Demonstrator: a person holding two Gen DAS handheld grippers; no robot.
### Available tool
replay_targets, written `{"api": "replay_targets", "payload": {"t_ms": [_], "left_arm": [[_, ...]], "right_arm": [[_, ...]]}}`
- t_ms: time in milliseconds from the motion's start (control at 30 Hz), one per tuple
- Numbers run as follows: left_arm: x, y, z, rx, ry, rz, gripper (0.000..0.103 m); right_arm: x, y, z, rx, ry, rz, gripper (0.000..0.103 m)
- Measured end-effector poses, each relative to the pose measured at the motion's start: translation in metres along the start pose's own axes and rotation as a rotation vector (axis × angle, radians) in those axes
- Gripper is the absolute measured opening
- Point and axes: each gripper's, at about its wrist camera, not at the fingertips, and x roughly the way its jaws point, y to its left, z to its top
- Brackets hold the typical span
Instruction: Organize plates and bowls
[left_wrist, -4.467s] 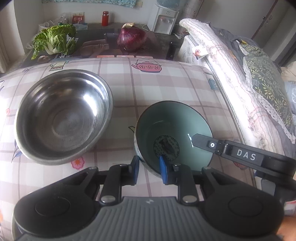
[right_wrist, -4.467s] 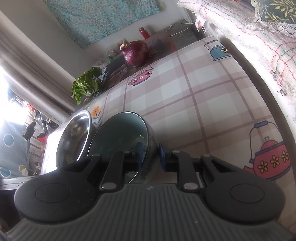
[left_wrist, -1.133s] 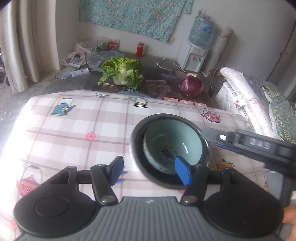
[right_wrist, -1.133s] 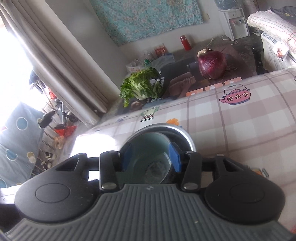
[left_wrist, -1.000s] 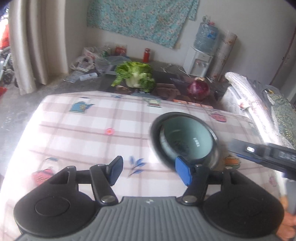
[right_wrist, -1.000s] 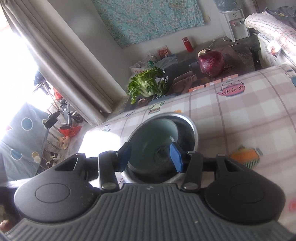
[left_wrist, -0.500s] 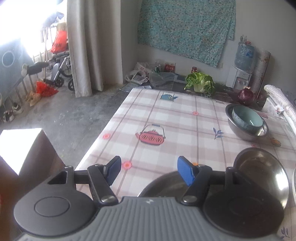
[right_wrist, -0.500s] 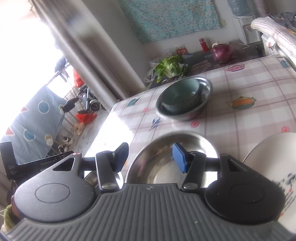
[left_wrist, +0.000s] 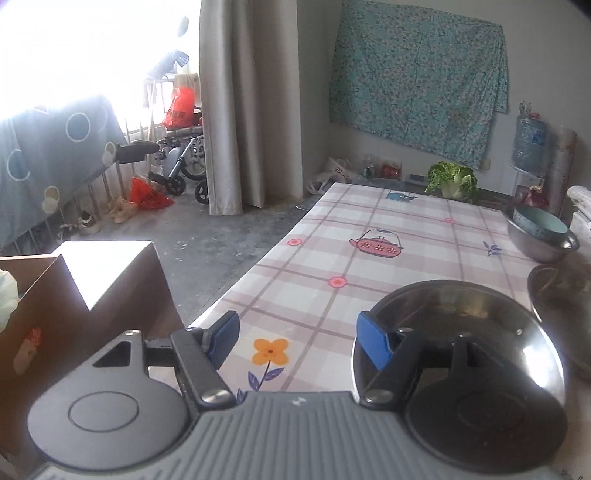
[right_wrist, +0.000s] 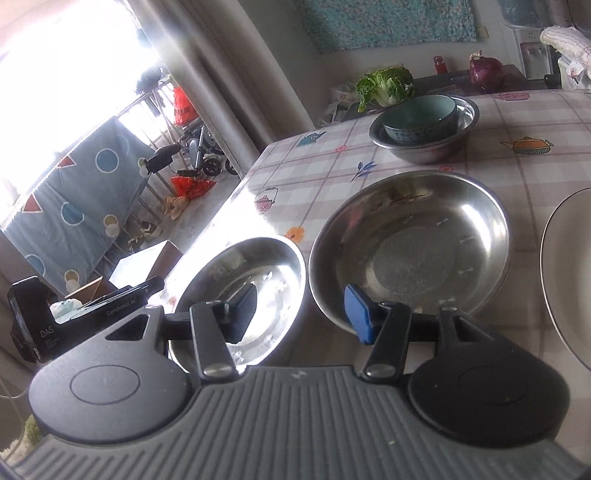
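A teal bowl (right_wrist: 419, 118) sits nested in a steel bowl (right_wrist: 424, 147) at the table's far end; the pair also shows in the left wrist view (left_wrist: 537, 236). Near me lie a small steel plate (right_wrist: 255, 280) and a larger steel plate (right_wrist: 410, 243). A white plate's rim (right_wrist: 554, 266) shows at the right edge. My left gripper (left_wrist: 297, 341) is open and empty at the table's near left corner, beside the small steel plate (left_wrist: 458, 317). My right gripper (right_wrist: 299, 314) is open and empty above the gap between the two steel plates.
The table has a checked cloth (left_wrist: 369, 266). A cabbage (right_wrist: 386, 86) and a red onion (right_wrist: 485, 74) lie on a low table beyond it. A cardboard box (left_wrist: 74, 295) stands on the floor at the left. Curtains (left_wrist: 236, 103) and a wheelchair are behind.
Both grippers let go of the teal bowl in the steel bowl, opened, and pulled back to the near end of the table. The steel plates came into view.
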Motion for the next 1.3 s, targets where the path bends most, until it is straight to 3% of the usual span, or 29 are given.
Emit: {"api": "replay_targets", "payload": {"t_ms": [167, 233, 367, 467, 600, 767, 967, 1033, 1133, 1300], "left_arm": [[-0.015, 0.004, -0.016, -0.006, 0.027, -0.007, 0.073], [-0.021, 0.008, -0.02, -0.044, 0.073, -0.041, 0.076], [-0.018, 0.028, -0.024, -0.268, 0.243, -0.22, 0.077], [-0.016, 0.038, -0.024, -0.363, 0.277, -0.278, 0.077], [-0.012, 0.026, -0.012, -0.281, 0.25, -0.245, 0.077], [0.003, 0.008, -0.003, -0.19, 0.255, -0.268, 0.075], [0.021, -0.007, 0.0, -0.076, 0.262, -0.246, 0.058], [0.025, -0.011, -0.002, -0.046, 0.276, -0.252, 0.055], [0.029, -0.018, -0.005, -0.003, 0.307, -0.251, 0.043], [0.03, -0.025, -0.012, 0.044, 0.327, -0.202, 0.027]], "right_arm": [[0.007, 0.008, -0.015, -0.022, 0.006, -0.028, 0.052], [0.008, 0.011, -0.02, -0.028, -0.002, -0.033, 0.052], [0.012, 0.013, -0.028, 0.013, -0.006, -0.03, 0.052], [0.02, 0.007, -0.032, 0.09, 0.005, -0.014, 0.052], [0.03, 0.007, -0.031, 0.132, 0.02, -0.012, 0.052], [0.047, 0.012, -0.025, 0.129, 0.033, -0.025, 0.052], [0.071, 0.014, -0.021, 0.113, 0.062, -0.053, 0.048], [0.078, 0.016, -0.02, 0.101, 0.07, -0.058, 0.045], [0.085, 0.015, -0.017, 0.096, 0.07, -0.048, 0.028], [0.087, 0.012, -0.017, 0.097, 0.066, -0.044, 0.012]]}}
